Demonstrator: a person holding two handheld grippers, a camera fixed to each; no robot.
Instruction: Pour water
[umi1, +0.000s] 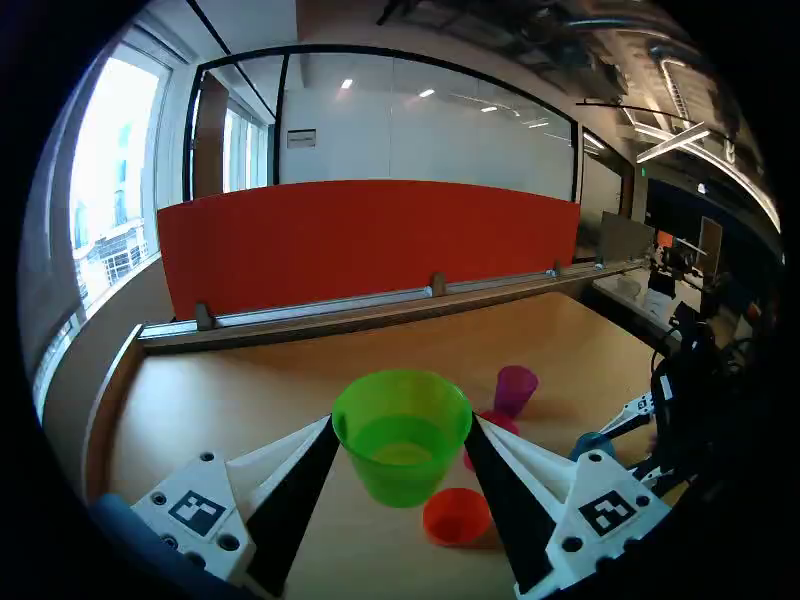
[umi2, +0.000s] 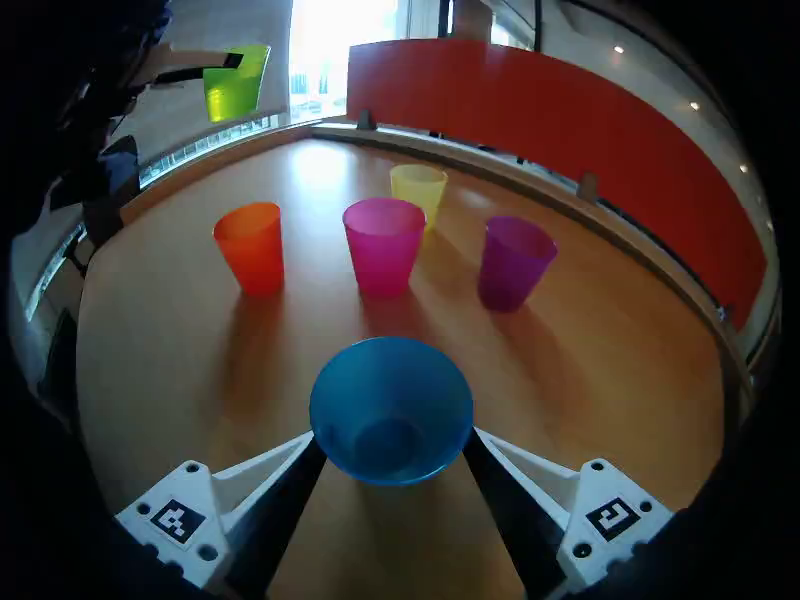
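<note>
My left gripper (umi1: 402, 425) is shut on a green cup (umi1: 400, 450), which stands upright and seems to hold a little liquid. In the right gripper view the same green cup (umi2: 236, 82) hangs high above the table's far left side. My right gripper (umi2: 392, 438) is shut on an upright blue cup (umi2: 390, 410). That blue cup (umi1: 592, 443) also appears low at the right of the left gripper view. An orange cup (umi2: 250, 247), a pink cup (umi2: 384, 245), a yellow cup (umi2: 418, 190) and a purple cup (umi2: 514, 262) stand on the wooden table (umi2: 600, 380).
A red partition (umi1: 370, 235) with a metal rail runs along the table's far edge. Windows lie to the left. The orange cup (umi1: 457, 515) sits just under the green one, with the purple cup (umi1: 515, 388) behind it. A person's dark sleeve (umi2: 100, 180) is at the left.
</note>
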